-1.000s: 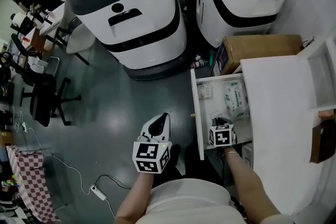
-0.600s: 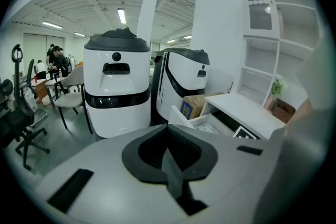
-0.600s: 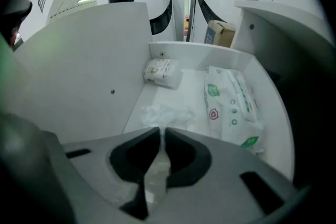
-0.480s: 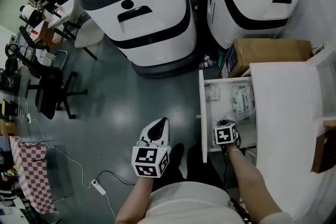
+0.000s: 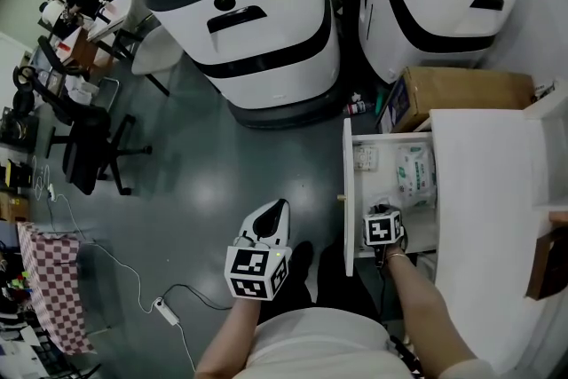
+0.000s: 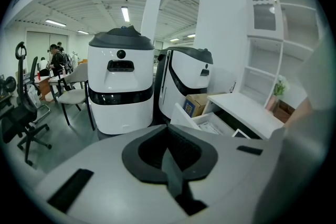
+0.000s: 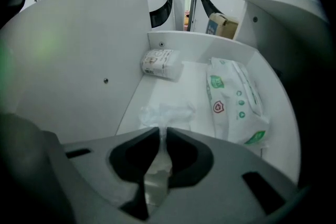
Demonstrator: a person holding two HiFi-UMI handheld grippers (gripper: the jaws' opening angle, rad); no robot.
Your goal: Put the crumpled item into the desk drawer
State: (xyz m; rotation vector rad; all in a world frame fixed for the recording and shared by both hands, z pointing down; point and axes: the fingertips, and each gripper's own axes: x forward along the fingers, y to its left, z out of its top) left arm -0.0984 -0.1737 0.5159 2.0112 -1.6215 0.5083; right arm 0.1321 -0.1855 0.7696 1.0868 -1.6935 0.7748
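The crumpled item (image 7: 167, 113), a wad of thin clear plastic, is pinched between the jaws of my right gripper (image 7: 159, 139) and rests on the floor of the open white drawer (image 7: 100, 55). In the head view, the right gripper (image 5: 382, 225) sits inside the near end of the drawer (image 5: 348, 191), which is pulled out from the white desk (image 5: 484, 173). My left gripper (image 5: 265, 228) hangs over the grey floor left of the drawer. It is shut with nothing in it, as the left gripper (image 6: 169, 159) view shows.
A green-and-white wipes pack (image 7: 233, 99) and a small white packet (image 7: 161, 63) lie farther back in the drawer. Two large white-and-black machines (image 5: 244, 9) stand beyond it, beside a cardboard box (image 5: 457, 93). Office chairs (image 5: 89, 146) stand at the left, a power strip (image 5: 160, 308) on the floor.
The head view has drifted slightly. The right gripper stays in the drawer's near end, still shut on the crumpled item. The left gripper has hardly moved.
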